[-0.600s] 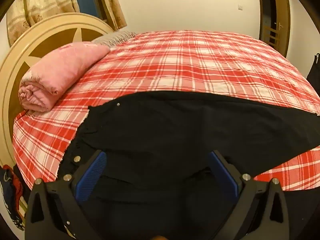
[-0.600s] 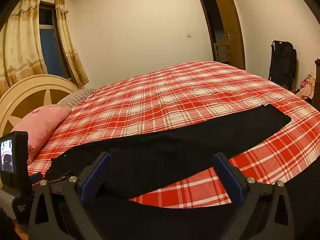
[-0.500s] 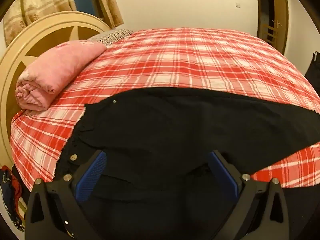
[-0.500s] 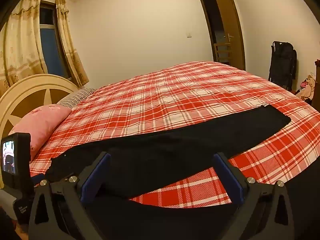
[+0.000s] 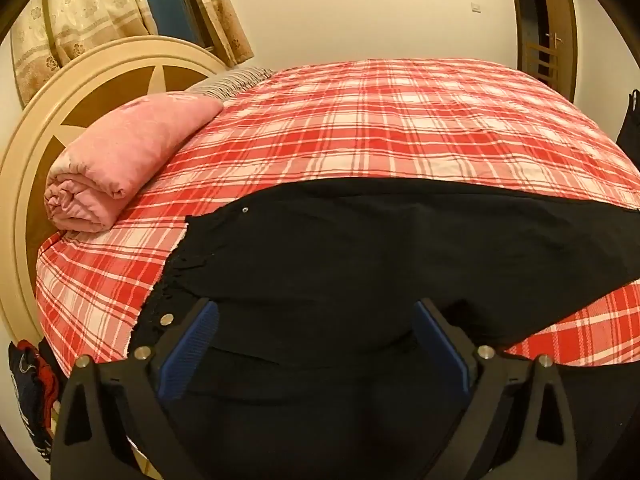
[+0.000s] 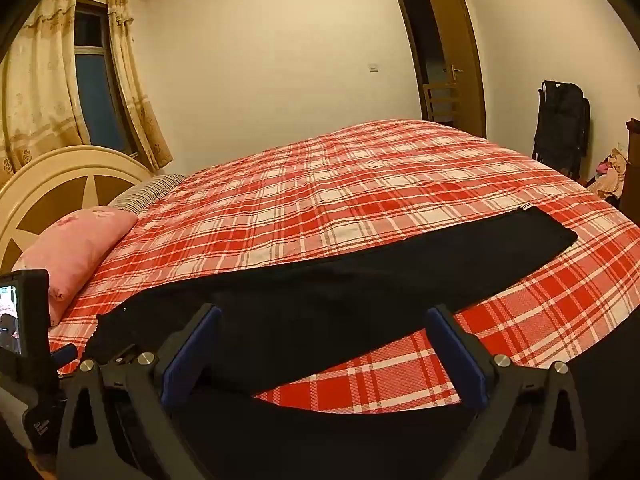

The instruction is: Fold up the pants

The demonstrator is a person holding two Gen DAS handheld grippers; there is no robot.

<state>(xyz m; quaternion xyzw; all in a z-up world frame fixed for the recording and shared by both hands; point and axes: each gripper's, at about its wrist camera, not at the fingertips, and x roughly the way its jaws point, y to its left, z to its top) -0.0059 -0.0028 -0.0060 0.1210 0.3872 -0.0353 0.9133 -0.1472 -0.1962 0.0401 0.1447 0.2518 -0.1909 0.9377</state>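
Note:
Black pants (image 5: 360, 256) lie spread flat across the near side of a bed with a red plaid cover (image 5: 380, 120), waistband to the left with a metal button (image 5: 166, 319), one leg running right to its hem (image 6: 548, 232). The other leg lies along the bed's near edge below the grippers. My left gripper (image 5: 314, 344) is open, its blue pads over the crotch area just above the cloth. My right gripper (image 6: 324, 348) is open and empty, hovering over the thigh part of the pants (image 6: 340, 296). The left gripper's camera body (image 6: 24, 320) shows at the left of the right wrist view.
A rolled pink blanket (image 5: 120, 160) lies at the head of the bed by the round cream headboard (image 5: 80, 80). A striped pillow (image 6: 148, 192) lies behind it. Curtains, window, an open door (image 6: 444, 52) and a black bag (image 6: 560, 128) stand beyond the bed.
The left wrist view has tilted up slightly, so the pants and bed sit lower in frame. The right gripper has barely moved. Both stay open.

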